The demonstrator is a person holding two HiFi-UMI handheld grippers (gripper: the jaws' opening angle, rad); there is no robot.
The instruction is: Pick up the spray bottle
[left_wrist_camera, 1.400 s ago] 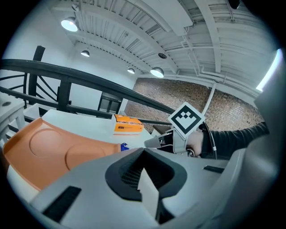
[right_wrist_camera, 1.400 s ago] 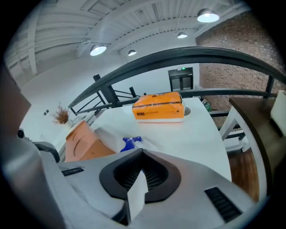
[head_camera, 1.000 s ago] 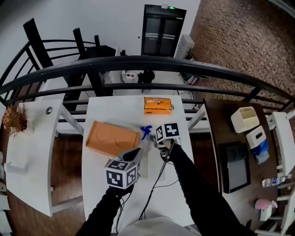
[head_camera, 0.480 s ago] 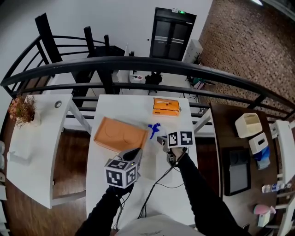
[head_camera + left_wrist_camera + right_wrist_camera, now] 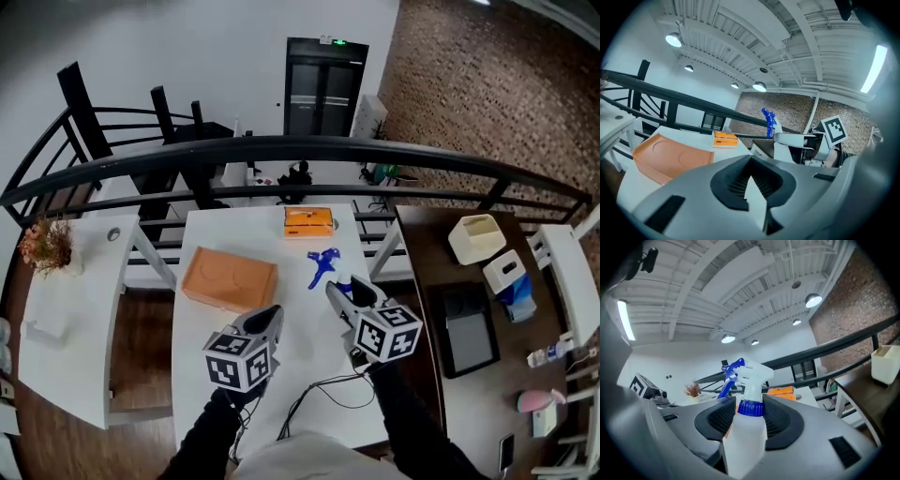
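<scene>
Because broadest in the head view, comes first: white table (image 5: 197,328), landmark for all else. On its far left part, orange tray (image 5: 228,279); at its far edge, smaller orange box (image 5: 309,222). Above its near half, left gripper (image 5: 267,314), claw pressed together with nothing between. Above its right side, right gripper (image 5: 339,289), claw pinching the spray bottle (image 5: 746,437) by the white body just under the blue collar (image 5: 750,408). Seems to hang clear of the table top, upright, trigger head (image 5: 323,265) turned toward the far edge. Probably light: thin plastic, fill level impossible to tell. Likely smooth and a little slippery on the walls, and apt to give under a hard squeeze; stiffer near the collar and neck. Best taken where now held, high on the body below the collar, trigger left free and not used as a handle. From the right gripper view only: both pads seated against the body, collar standing just above them. From the head view: merely the trigger head poking past the claw, body hidden, yet tray and box laid out across the table. From the left gripper view: the bottle side-on beside the right gripper's marker cube (image 5: 833,130), above the table's right side.
</scene>
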